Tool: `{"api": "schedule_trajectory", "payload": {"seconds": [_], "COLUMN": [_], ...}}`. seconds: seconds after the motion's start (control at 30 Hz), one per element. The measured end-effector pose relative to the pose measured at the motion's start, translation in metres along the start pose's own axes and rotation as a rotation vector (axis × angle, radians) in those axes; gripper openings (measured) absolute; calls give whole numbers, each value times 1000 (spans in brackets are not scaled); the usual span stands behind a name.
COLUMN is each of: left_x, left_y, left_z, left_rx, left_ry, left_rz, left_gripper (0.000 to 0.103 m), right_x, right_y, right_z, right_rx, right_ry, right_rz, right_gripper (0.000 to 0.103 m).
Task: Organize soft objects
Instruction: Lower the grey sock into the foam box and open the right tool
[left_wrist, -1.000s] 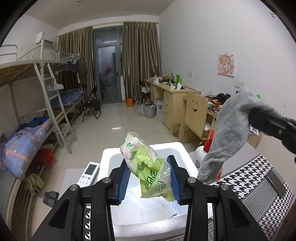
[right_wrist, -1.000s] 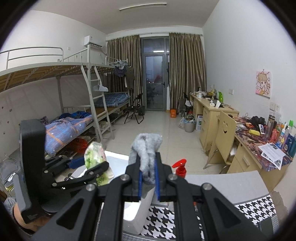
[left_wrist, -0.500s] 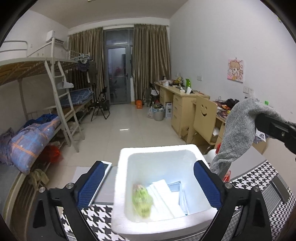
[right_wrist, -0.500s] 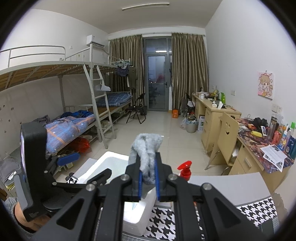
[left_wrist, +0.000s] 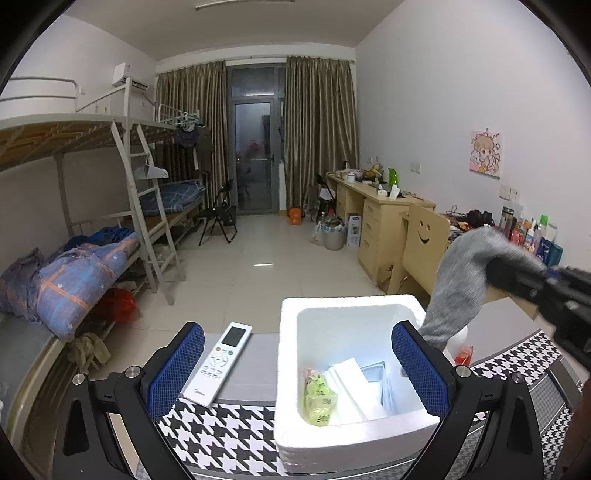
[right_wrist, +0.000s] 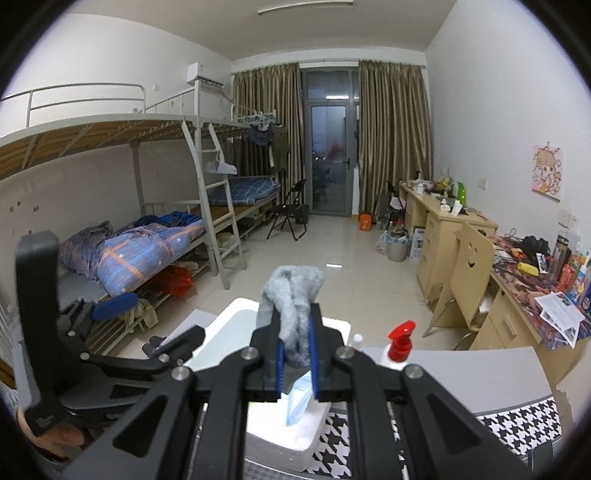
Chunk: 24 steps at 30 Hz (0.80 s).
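My left gripper (left_wrist: 295, 332) hangs just above the near-left side of a white foam box (left_wrist: 332, 302). Its jaws are opening and stand wide, and its blue pads (left_wrist: 177, 365) press on nothing. A green soft pack (left_wrist: 319, 397) lies inside the box at the front left. My right gripper (right_wrist: 294, 314) is shut on a grey sock (right_wrist: 295, 284), held above the box's right side. In the left wrist view the sock (left_wrist: 461, 280) droops over the box's right rim.
A white remote (left_wrist: 218, 363) lies left of the box on the grey tabletop. A houndstooth cloth (left_wrist: 221, 428) covers the near table. A red-capped spray bottle (right_wrist: 400, 341) stands right of the box. White sheets (left_wrist: 351, 384) lie inside it. Bunk beds stand left, desks right.
My left gripper went from shut on the green pack to wide open. The pack dropped into the foam box, and the left hand drew back slightly. The right gripper kept still with the sock.
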<state>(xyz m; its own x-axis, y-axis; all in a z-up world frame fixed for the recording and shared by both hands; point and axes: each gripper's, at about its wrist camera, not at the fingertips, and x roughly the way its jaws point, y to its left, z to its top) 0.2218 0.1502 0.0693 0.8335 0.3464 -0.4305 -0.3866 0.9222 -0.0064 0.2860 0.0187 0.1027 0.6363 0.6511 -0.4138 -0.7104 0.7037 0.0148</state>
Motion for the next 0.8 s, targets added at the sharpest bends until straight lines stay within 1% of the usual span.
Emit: {"api": "schedule_trajectory", "payload": {"seconds": [0.17,0.4,0.8], "left_x": [-6,-2,-3], "left_y": [3,9,18], "left_z": [-1,-6,-9], "left_rx": [2,-5,-14], "left_ry": [-8,10,14], "left_rz": [9,19,33], "left_gripper": [102,102,102], "right_x": [9,22,43], "right_y": [2,5,16], "right_z": [-2,-4,-9], "right_rx": [-2,-2,-14], "right_ry": [23,59,114], "right_rz": [3,23,35], "right_gripper": [14,14,14]}}
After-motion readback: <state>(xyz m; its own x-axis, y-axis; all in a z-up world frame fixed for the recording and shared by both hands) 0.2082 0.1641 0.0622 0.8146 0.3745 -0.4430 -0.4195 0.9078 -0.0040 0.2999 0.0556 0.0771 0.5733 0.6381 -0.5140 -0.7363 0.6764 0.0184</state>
